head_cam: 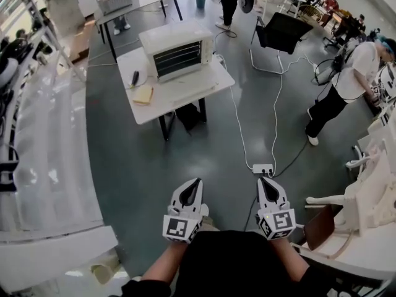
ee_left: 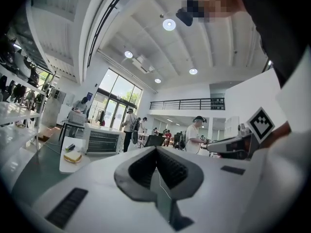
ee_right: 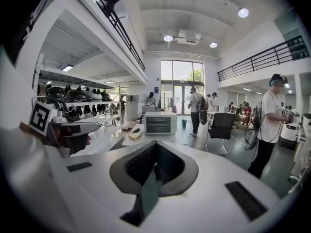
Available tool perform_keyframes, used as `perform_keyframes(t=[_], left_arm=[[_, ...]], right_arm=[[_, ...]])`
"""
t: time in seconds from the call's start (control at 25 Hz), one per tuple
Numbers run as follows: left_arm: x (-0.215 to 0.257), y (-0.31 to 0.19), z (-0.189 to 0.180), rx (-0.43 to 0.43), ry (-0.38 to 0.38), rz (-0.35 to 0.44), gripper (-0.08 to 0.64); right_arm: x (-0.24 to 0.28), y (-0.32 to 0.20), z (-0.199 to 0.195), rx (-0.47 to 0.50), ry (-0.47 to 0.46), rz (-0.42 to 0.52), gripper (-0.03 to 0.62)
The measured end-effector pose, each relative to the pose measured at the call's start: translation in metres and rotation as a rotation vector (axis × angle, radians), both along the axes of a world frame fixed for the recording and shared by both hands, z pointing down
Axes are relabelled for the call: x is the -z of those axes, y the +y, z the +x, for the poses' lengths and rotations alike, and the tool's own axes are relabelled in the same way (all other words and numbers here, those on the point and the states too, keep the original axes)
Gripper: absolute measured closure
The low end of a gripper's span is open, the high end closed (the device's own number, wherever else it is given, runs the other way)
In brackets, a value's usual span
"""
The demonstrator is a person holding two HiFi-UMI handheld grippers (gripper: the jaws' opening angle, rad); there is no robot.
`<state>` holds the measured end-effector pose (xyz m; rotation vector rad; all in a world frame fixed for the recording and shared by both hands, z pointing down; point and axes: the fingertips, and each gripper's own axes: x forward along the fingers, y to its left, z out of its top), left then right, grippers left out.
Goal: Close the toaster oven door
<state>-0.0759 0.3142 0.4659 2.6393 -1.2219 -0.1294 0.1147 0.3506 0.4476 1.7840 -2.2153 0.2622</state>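
The grey-green floor (head_cam: 185, 166) fills most of the head view. Down the left edge runs a long white shelving unit (head_cam: 43, 166). In the upper middle of the frame stands a white table (head_cam: 179, 107), and on its far half sits the toaster oven (head_cam: 176, 49), its front facing down the frame with the wire racks showing; from this far off I cannot tell whether the door is up or folded down. At the right edge a person (head_cam: 346, 85) in a white top and dark trousers stands bent over a bench. A black chair (head_cam: 281, 33) is at the upper right.

Both tools sit at the bottom centre, well apart from the table, pointing up the frame towards it. The left gripper (head_cam: 195, 183) has its jaws pressed together at the tips with nothing between them; its own view shows the two ribbed pads meeting in a V. The right gripper (head_cam: 265, 181), near it and level with it, is likewise closed and empty.

A white power strip (head_cam: 262, 168) lies on the floor just above the right gripper. On the table's left part lie a yellowish flat item (head_cam: 143, 95) and a small dark object (head_cam: 135, 77).
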Motion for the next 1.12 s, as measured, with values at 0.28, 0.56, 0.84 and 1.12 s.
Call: perform_keyframes(t=[0.28,0.56,0.84,1.12], left_arm=[[0.008,-0.039,-0.022,0.003,0.028,0.025,0.541],[-0.002,-0.057,-0.053,0.055,0.050,0.035,0.541],[-0.002,-0.081,-0.101,0.184,0.039,0.028,0.541],[-0.007,-0.135,-0.090,0.299,0.004,0.030,0.541]], right_arm=[[-0.005,-0.036,-0.030,0.010,0.010,-0.001,0.571],[-0.010,-0.071,-0.060,0.051,0.063,-0.001,0.571],[-0.014,-0.103,-0.125,0.271,0.055,0.027,0.571],[-0.034,-0.182,-0.127,0.375,-0.002,0.017,0.571]])
